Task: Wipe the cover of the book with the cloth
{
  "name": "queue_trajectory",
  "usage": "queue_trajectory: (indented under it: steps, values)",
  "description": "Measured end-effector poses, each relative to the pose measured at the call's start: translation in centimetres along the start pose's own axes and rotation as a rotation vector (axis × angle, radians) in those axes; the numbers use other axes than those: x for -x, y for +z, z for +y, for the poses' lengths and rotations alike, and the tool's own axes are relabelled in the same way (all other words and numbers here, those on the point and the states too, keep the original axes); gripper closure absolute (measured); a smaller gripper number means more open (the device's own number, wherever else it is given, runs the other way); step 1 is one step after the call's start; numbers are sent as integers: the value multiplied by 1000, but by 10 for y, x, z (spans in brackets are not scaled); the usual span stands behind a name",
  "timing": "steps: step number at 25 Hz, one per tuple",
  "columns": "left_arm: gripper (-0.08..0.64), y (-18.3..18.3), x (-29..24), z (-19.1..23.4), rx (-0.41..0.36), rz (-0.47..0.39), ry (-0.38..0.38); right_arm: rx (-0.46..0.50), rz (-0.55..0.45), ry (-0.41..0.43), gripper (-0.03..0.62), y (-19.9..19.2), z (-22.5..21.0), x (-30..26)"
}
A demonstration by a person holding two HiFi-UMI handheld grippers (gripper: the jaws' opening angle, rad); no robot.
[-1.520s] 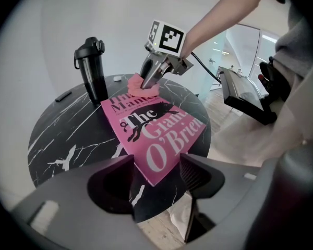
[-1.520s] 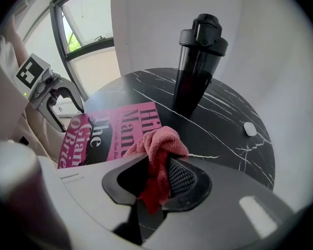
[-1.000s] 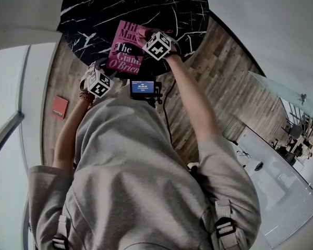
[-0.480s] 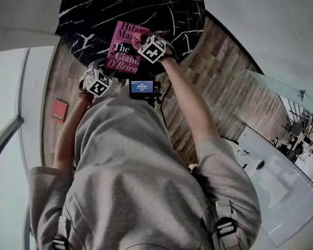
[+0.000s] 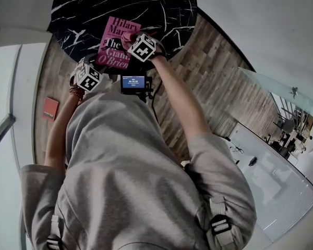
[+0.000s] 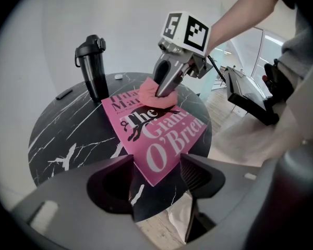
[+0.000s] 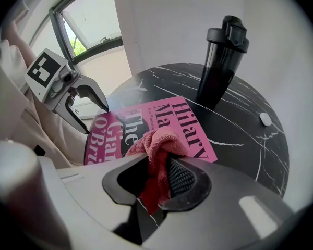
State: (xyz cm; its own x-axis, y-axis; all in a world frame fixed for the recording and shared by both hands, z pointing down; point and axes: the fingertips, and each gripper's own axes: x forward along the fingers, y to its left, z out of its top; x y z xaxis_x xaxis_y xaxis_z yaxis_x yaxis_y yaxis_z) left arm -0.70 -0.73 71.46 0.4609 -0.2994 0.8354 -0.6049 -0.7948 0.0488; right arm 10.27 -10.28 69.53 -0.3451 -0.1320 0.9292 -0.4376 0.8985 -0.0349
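1. Two grippers in use. Right gripper (image 6: 161,91): jaws clamped on a bunched pink cloth (image 7: 159,145), with the cloth pressed onto the upper part of the cover, at upper centre of the left gripper view.
2. Left gripper (image 7: 96,120): jaws apart with nothing between them. It is poised by the book's near corner, at the left of the right gripper view; whether it touches the book cannot be told.
3. One book (image 6: 156,134): pink cover, lying flat and face up on the dark marbled table (image 6: 62,139), near corner close to the rim.
4. Step in hand, as judged: a wiping stroke across the cover.
   - Keep the cloth bunched under the jaw tips so no hard edge scrapes the cover.
   - Use light, even pressure in overlapping passes, from the author's name down to the near corner.
   - The table looks smooth, so the book may slide; the left jaws could pin the near corner.
5. One container: a black bottle (image 6: 94,66), upright with its lid shut, at upper left of the left gripper view, just beside the book's far edge. Its walls are opaque, so its contents cannot be told.
6. One small white item (image 7: 265,120): on the table at the right of the right gripper view, well apart from the book.
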Motion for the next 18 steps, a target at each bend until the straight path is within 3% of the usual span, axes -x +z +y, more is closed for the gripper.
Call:
queue_trajectory:
  steps: [18]
  values:
    - [270, 1, -2, 0, -2, -4, -24, 55, 40, 65, 491, -8, 39, 0]
